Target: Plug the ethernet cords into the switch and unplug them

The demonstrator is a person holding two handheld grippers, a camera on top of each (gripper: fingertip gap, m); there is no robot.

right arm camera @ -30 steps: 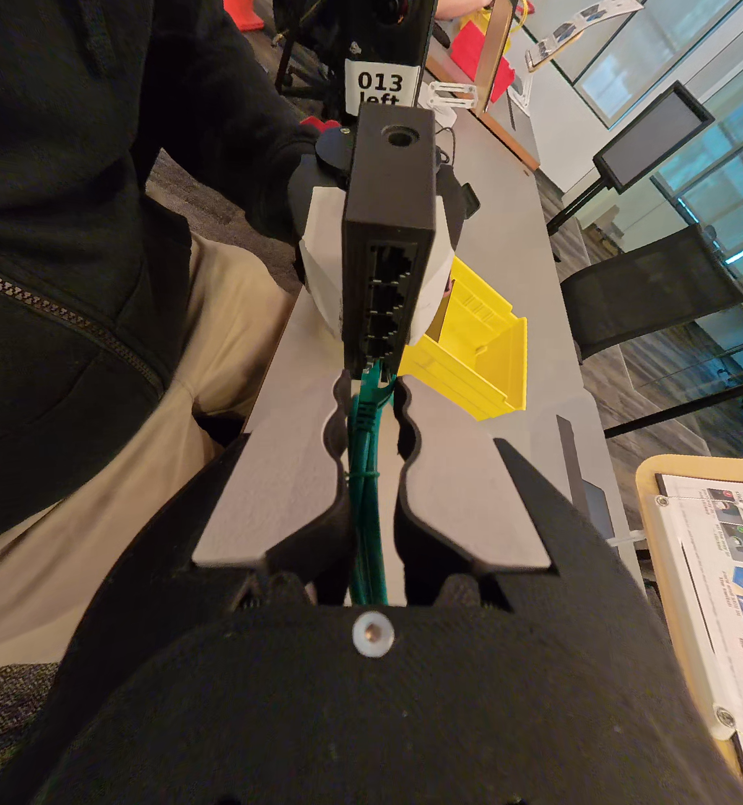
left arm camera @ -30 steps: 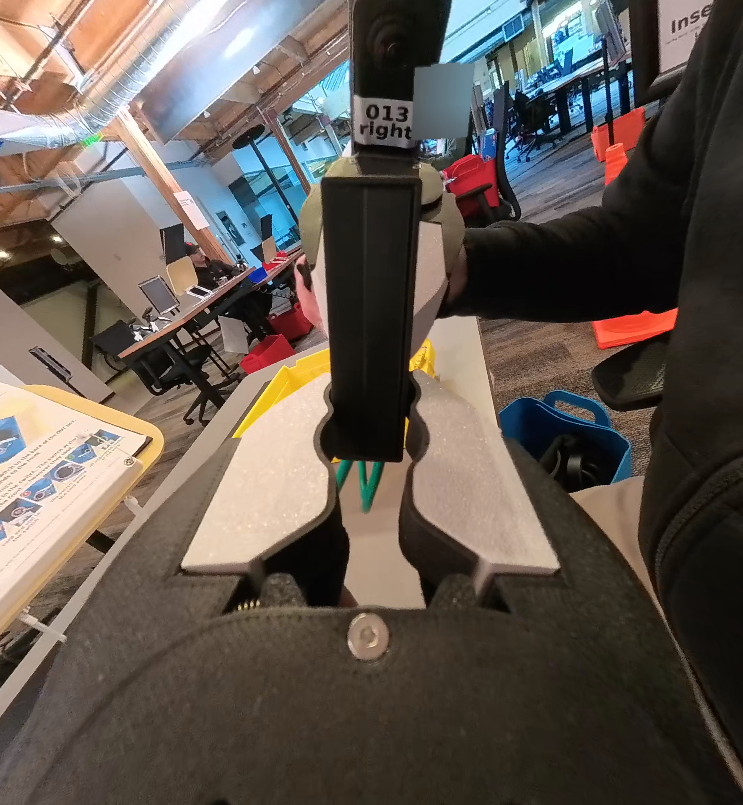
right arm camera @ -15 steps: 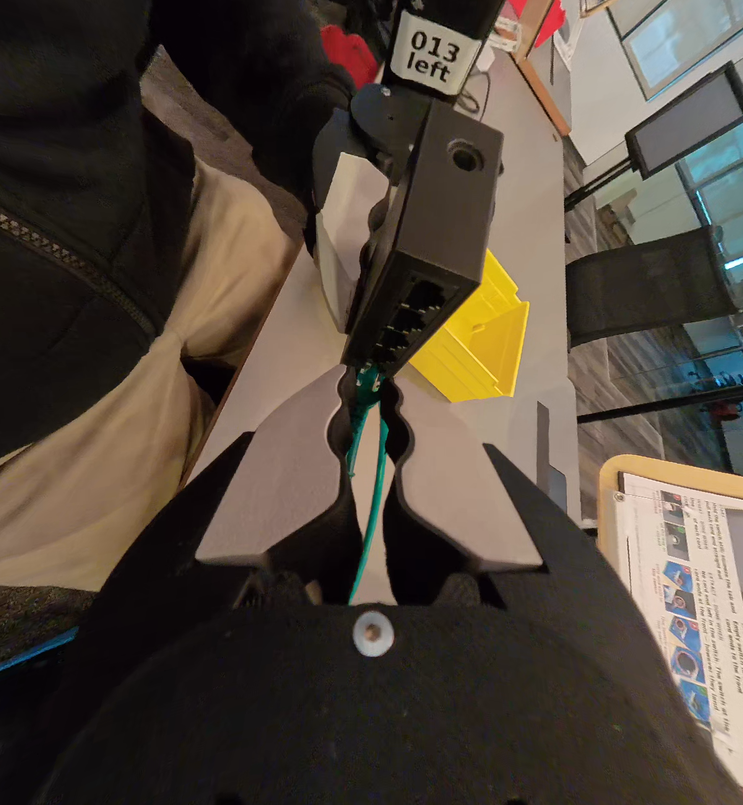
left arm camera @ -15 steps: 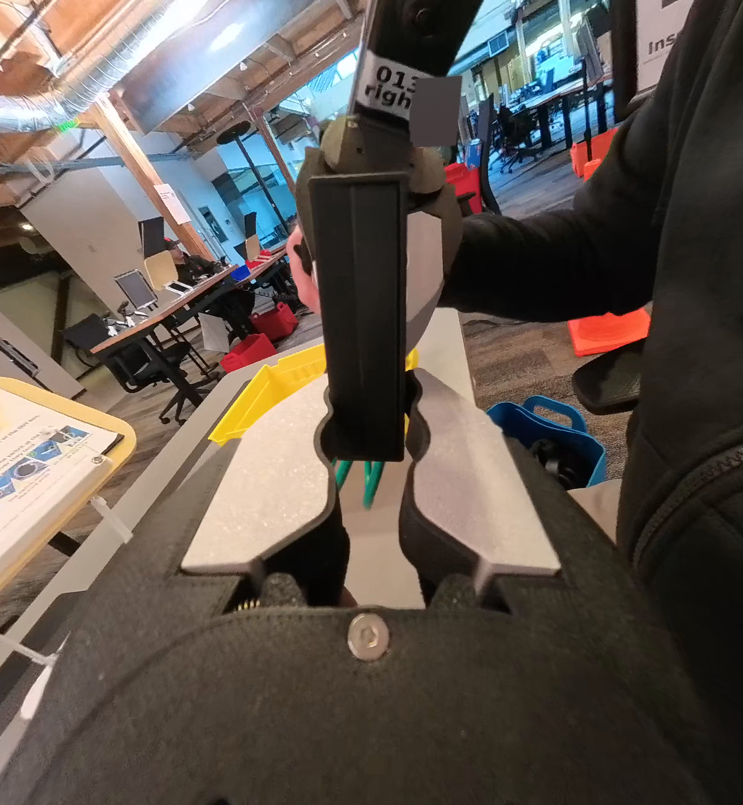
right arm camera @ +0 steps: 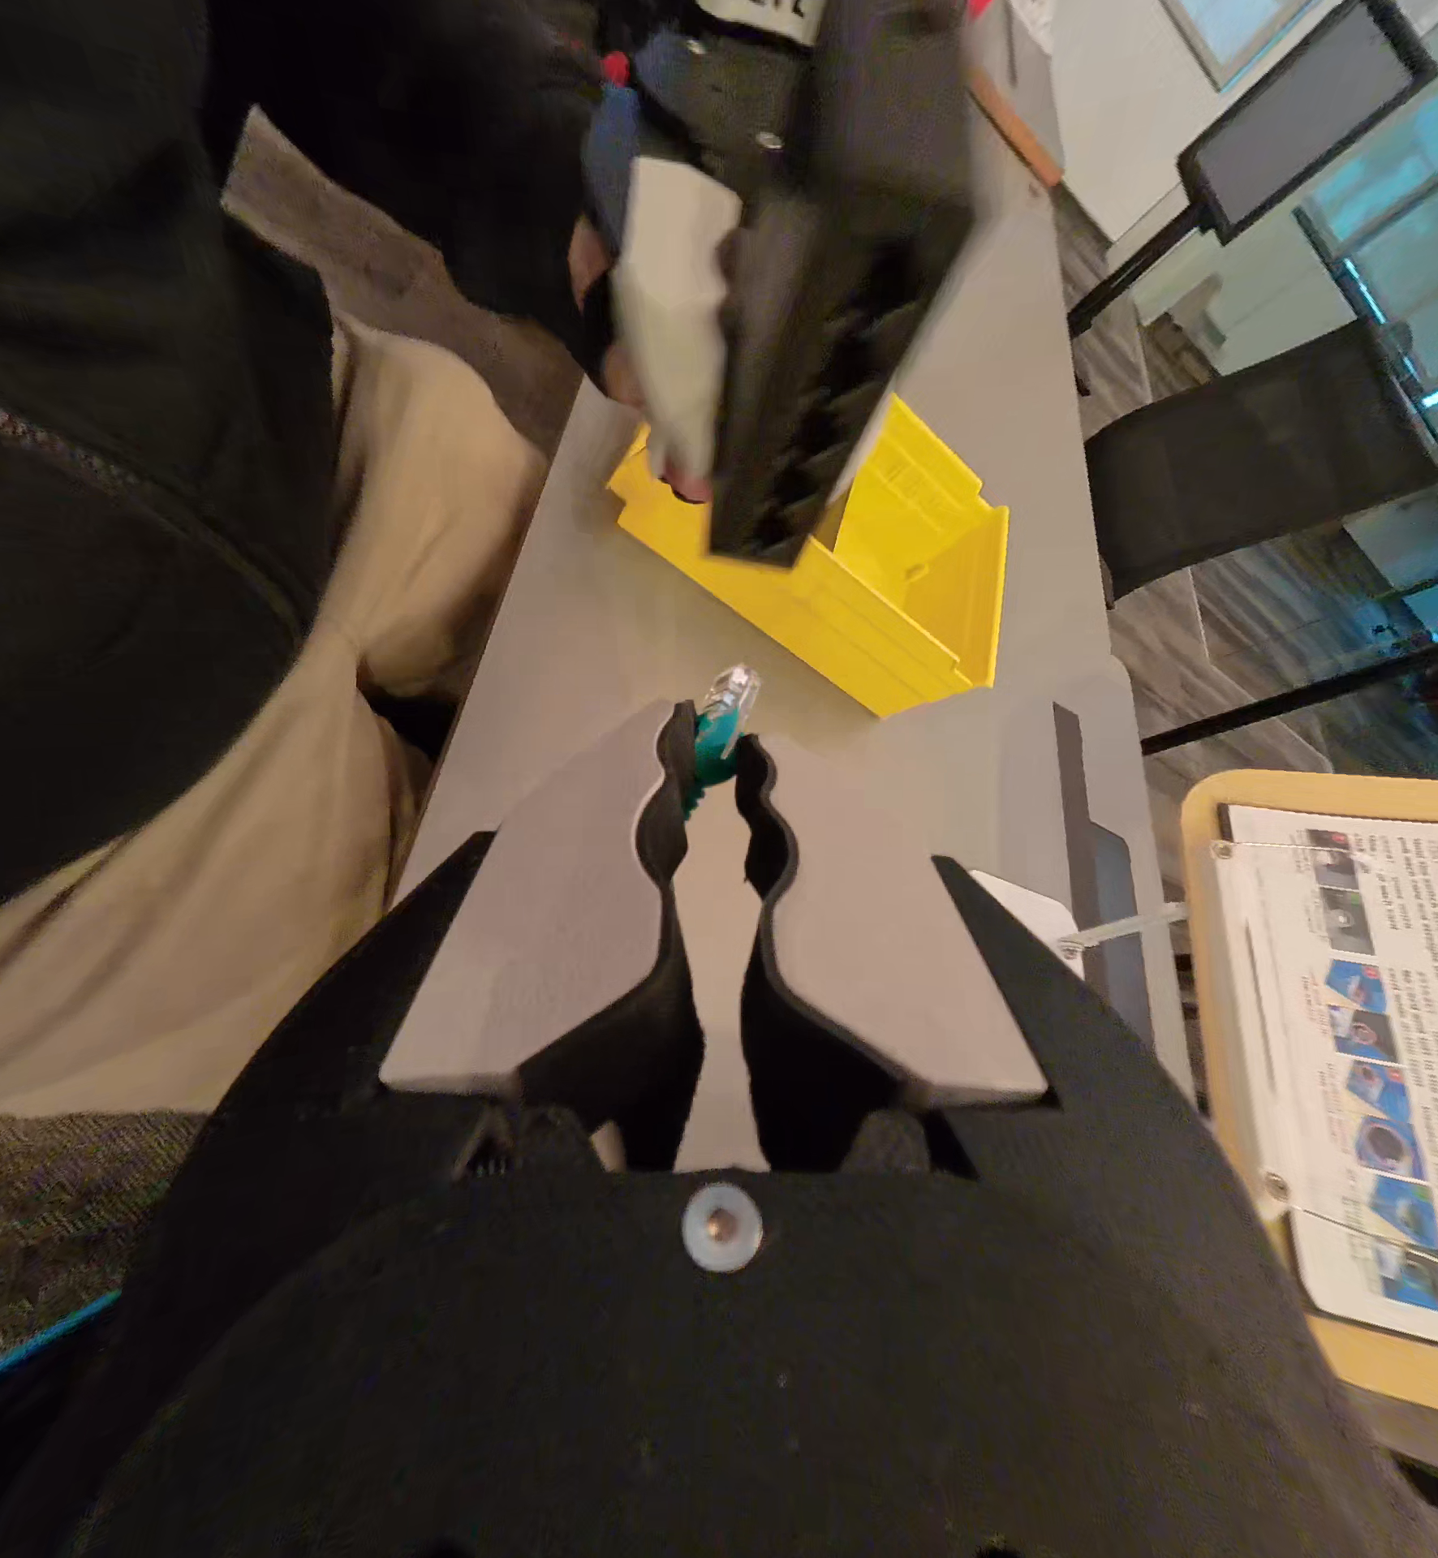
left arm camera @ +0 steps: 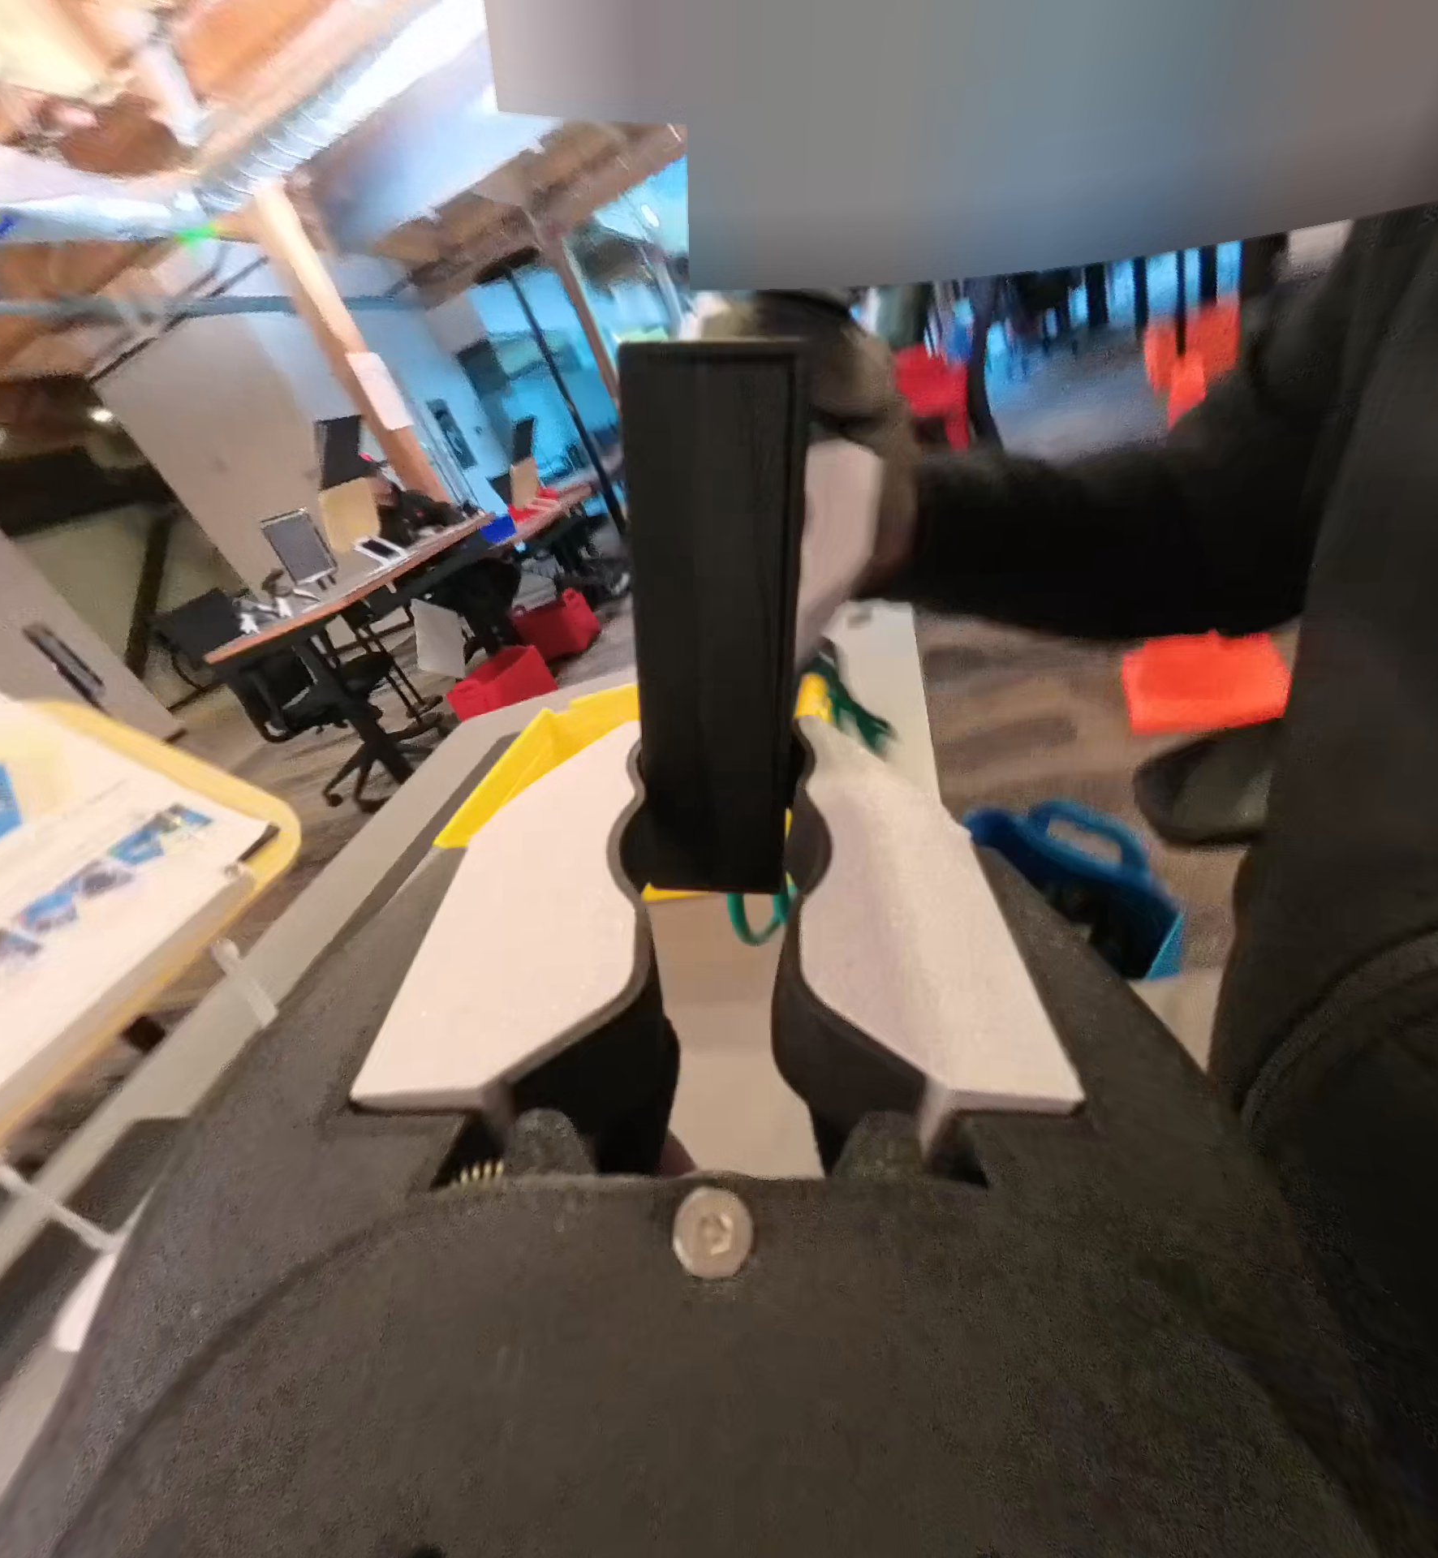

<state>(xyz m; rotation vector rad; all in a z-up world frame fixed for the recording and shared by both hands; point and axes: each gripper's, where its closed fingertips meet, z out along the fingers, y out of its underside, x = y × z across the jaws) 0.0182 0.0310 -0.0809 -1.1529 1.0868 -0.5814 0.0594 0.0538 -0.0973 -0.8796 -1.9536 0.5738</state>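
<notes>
My left gripper (left arm camera: 717,822) is shut on the black switch (left arm camera: 711,607) and holds it upright above the grey table. In the right wrist view the switch (right arm camera: 808,371) is blurred, its ports facing down, with the left gripper behind it. My right gripper (right arm camera: 711,742) is shut on the green ethernet cord (right arm camera: 716,733) at its plug end; the clear plug (right arm camera: 732,687) sticks out past the fingertips, free of the switch and well below it. In the left wrist view a green loop of cord (left arm camera: 753,919) shows below the switch and more cord (left arm camera: 855,708) to its right.
A yellow bin (right arm camera: 884,582) stands on the grey table (right arm camera: 598,641) under the switch; it also shows in the left wrist view (left arm camera: 547,750). An instruction sheet on a yellow board (right arm camera: 1356,1054) lies at the right. A blue basket (left arm camera: 1078,877) stands on the floor. The person's dark sleeve (left arm camera: 1120,539) and torso are close by.
The plug has come out of the switch. My right gripper has drawn back with the cord, and the switch has moved up and away.
</notes>
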